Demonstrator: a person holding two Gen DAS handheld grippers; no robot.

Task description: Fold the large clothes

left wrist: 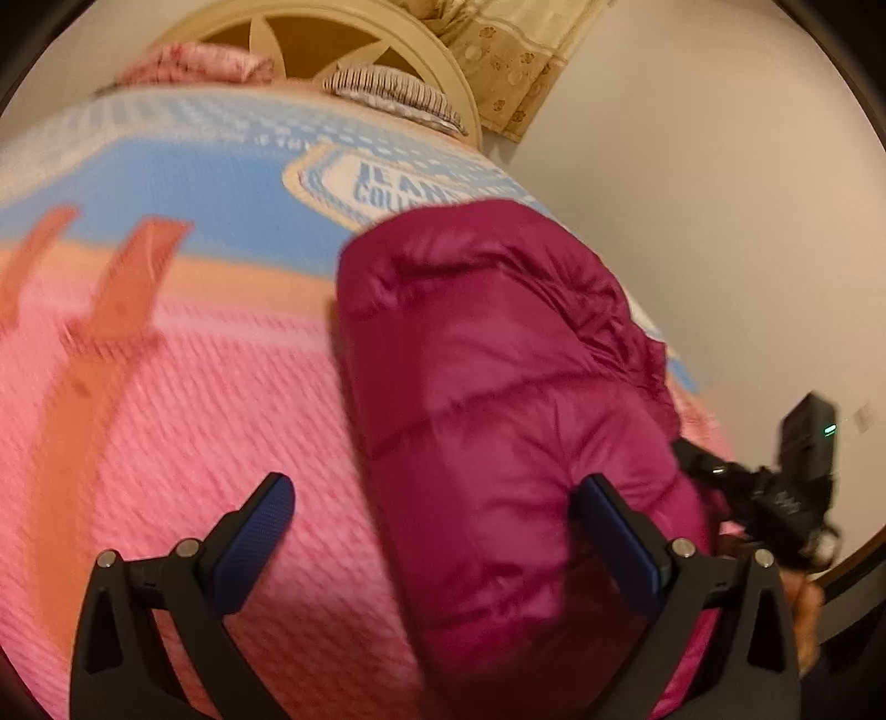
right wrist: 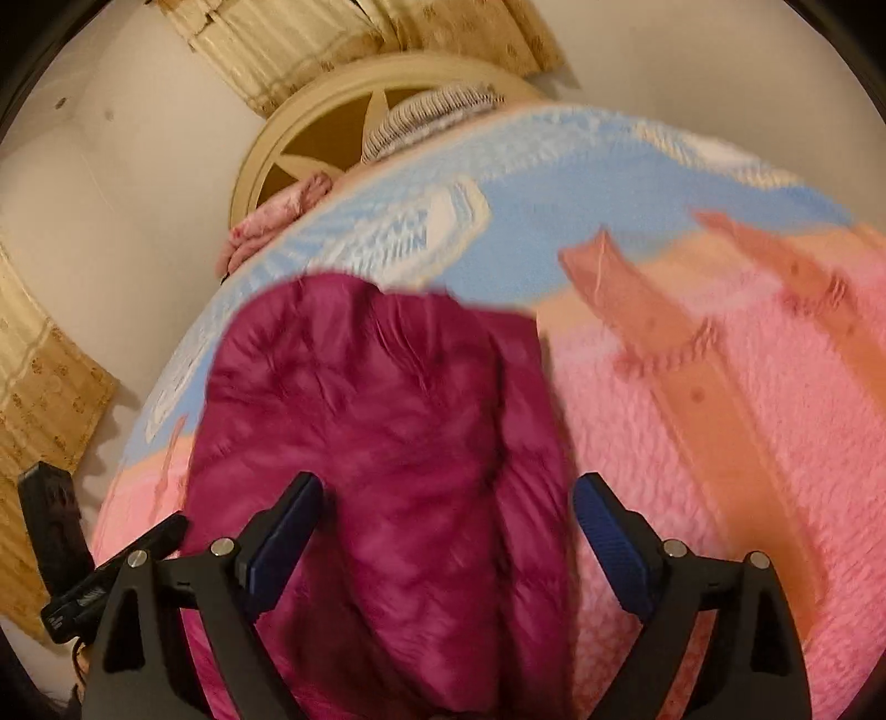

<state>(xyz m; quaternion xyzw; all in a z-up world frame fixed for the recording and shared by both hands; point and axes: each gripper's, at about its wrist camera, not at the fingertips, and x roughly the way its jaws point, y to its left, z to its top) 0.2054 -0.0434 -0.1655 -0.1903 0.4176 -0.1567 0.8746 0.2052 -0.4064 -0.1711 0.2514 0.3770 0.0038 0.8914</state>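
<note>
A magenta puffer jacket (left wrist: 498, 399) lies folded into a long bundle on a pink and blue bedspread (left wrist: 194, 421). My left gripper (left wrist: 437, 493) is open above the jacket's near left edge, holding nothing. In the right wrist view the jacket (right wrist: 376, 421) lies lengthwise under my right gripper (right wrist: 448, 493), which is open and empty above its near part. The other gripper shows at the right edge of the left wrist view (left wrist: 786, 493) and at the left edge of the right wrist view (right wrist: 66, 554).
The bedspread (right wrist: 692, 443) has orange stripes and a blue band with a printed logo (left wrist: 398, 183). A cream headboard (left wrist: 354, 33), a striped pillow (left wrist: 393, 94) and a pink pillow (left wrist: 205, 63) stand at the far end. White walls and beige curtains (right wrist: 50, 387) surround the bed.
</note>
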